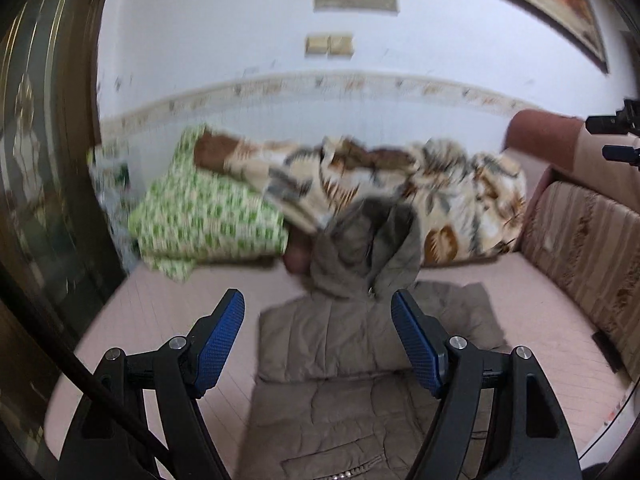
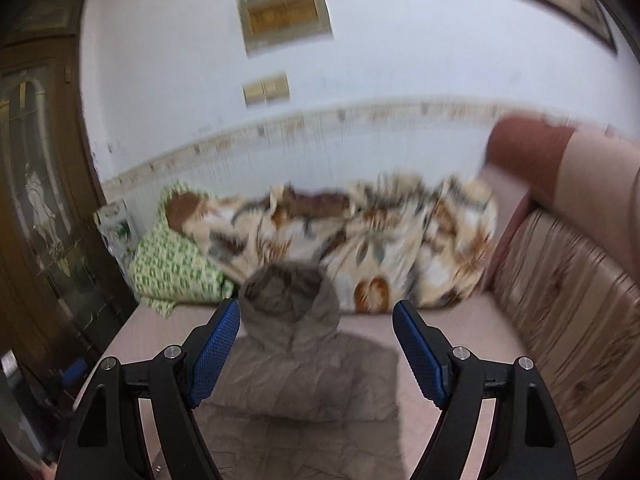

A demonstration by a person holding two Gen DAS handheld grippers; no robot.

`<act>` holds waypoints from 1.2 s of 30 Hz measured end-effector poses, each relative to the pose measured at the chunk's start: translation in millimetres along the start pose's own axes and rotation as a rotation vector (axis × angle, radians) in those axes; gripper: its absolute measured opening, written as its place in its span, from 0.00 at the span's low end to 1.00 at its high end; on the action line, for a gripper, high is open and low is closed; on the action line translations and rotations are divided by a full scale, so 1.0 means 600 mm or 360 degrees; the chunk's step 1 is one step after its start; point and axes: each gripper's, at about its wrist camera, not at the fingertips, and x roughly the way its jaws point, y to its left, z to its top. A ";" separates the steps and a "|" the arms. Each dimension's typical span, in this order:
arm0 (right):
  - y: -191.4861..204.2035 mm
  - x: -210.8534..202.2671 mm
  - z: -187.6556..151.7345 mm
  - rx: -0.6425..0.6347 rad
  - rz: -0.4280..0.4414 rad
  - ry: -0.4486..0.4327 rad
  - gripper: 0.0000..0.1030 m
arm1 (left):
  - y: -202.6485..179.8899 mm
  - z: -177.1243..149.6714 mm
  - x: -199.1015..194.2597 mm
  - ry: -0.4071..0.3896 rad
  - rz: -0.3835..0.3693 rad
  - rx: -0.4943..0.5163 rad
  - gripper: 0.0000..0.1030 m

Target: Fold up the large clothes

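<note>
I am working in a home living room or bedroom: a striped sofa back (image 1: pixel 580 252), a heaped leaf-print blanket (image 2: pixel 360 236), framed pictures (image 2: pixel 284 16) on a white wall and a glazed wooden door (image 2: pixel 36 200) surround me.
</note>
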 end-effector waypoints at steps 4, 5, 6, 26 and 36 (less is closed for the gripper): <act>-0.003 0.163 -0.011 0.0079 0.0045 0.0183 0.80 | 0.007 -0.066 0.108 0.0126 0.0042 -0.0102 0.73; 0.002 0.205 -0.013 0.0065 0.0038 0.0226 0.80 | 0.009 -0.081 0.130 0.0144 0.0050 -0.0125 0.73; 0.007 0.234 -0.017 0.0061 0.0037 0.0255 0.80 | 0.013 -0.094 0.149 0.0150 0.0058 -0.0145 0.73; 0.135 0.800 0.035 -0.0538 -0.0209 0.0533 0.80 | 0.026 -0.208 0.344 0.0345 0.0117 -0.0125 0.73; 0.122 0.760 -0.005 -0.0568 -0.0087 0.0419 0.12 | 0.029 -0.200 0.347 0.0326 0.0098 -0.0189 0.73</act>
